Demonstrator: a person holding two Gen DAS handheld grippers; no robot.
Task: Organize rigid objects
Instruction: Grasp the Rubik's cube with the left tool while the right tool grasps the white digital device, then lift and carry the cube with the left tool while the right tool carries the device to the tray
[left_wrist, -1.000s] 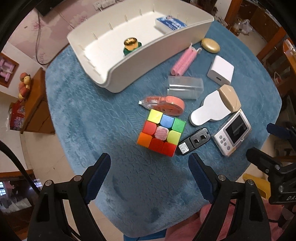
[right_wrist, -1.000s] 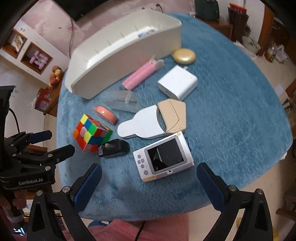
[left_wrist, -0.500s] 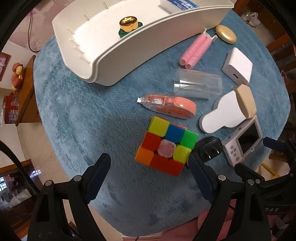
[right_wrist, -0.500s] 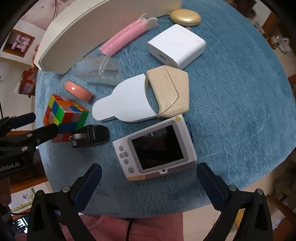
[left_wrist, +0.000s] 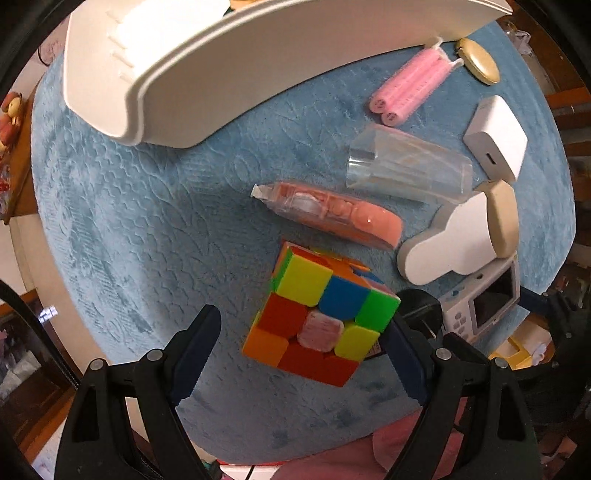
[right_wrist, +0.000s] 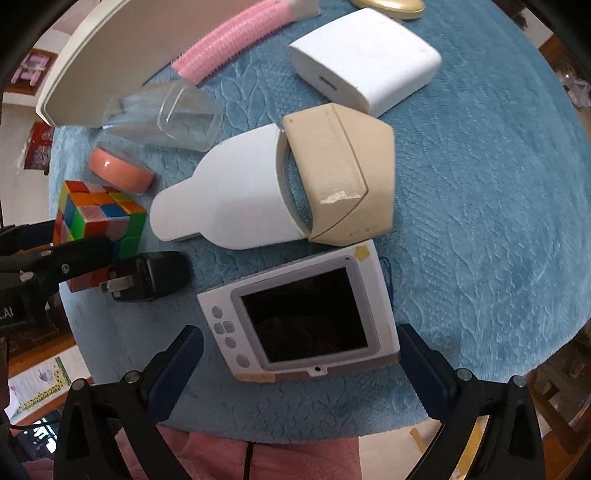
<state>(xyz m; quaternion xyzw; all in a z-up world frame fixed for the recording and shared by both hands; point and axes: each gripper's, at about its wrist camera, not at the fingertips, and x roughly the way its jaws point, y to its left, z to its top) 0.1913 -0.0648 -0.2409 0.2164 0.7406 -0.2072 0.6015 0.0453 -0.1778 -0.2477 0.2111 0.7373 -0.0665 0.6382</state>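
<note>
Two grippers hang over the blue cloth-covered table (right_wrist: 480, 184), both with jaws spread wide and nothing held. The left gripper (left_wrist: 306, 350) straddles the one puzzle cube (left_wrist: 317, 314), which sits turned cornerwise between the fingers, right finger close against its right side. The right gripper (right_wrist: 299, 365) brackets the one white handheld device (right_wrist: 306, 314), screen up, long axis running left to right, buttons at its left end. One black plug adapter (right_wrist: 155, 275) lies between cube and device, prongs pointing left. One orange correction tape (left_wrist: 332, 214) lies past the cube, tip pointing left. The single white tray (left_wrist: 221, 74) sits at the far side.
</note>
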